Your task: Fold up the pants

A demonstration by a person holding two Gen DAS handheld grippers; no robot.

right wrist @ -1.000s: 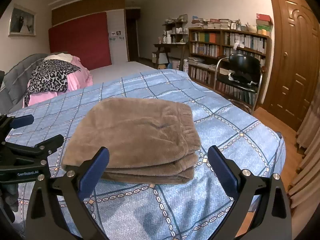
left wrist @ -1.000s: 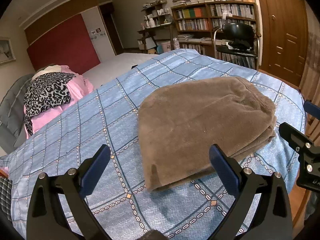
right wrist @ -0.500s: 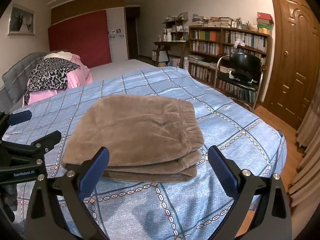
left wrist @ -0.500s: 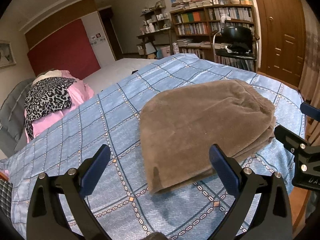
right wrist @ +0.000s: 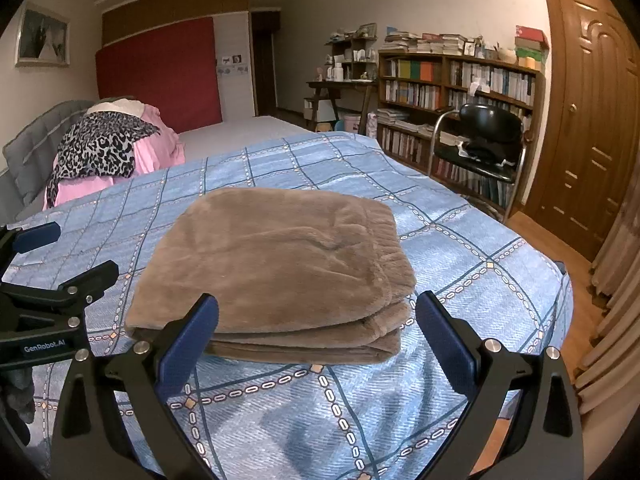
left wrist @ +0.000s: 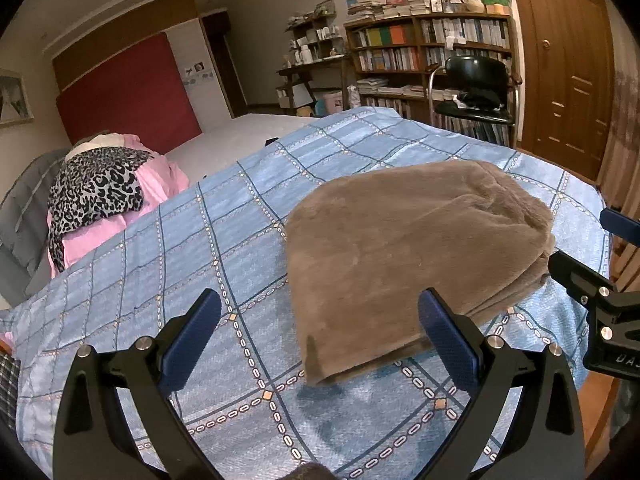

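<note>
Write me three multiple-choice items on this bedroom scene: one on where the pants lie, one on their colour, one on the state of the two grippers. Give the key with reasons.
1. Where do the folded pants lie?
A. On the black chair
B. On the blue checked bedspread
C. On the bookshelf

2. What colour are the pants?
A. Brown
B. Pink
C. White

3. What state are the left hand-held gripper and right hand-held gripper in?
A. Both shut on the pants
B. One open, one shut
C. Both open and holding nothing

Key: 1 B, the stacked bundle rests on the blue checked bedspread, while the black chair stands beside the bed. 2 A, the fleecy fabric is plain brown in both views. 3 C, each gripper's jaws stand wide apart, short of the pants.
</note>
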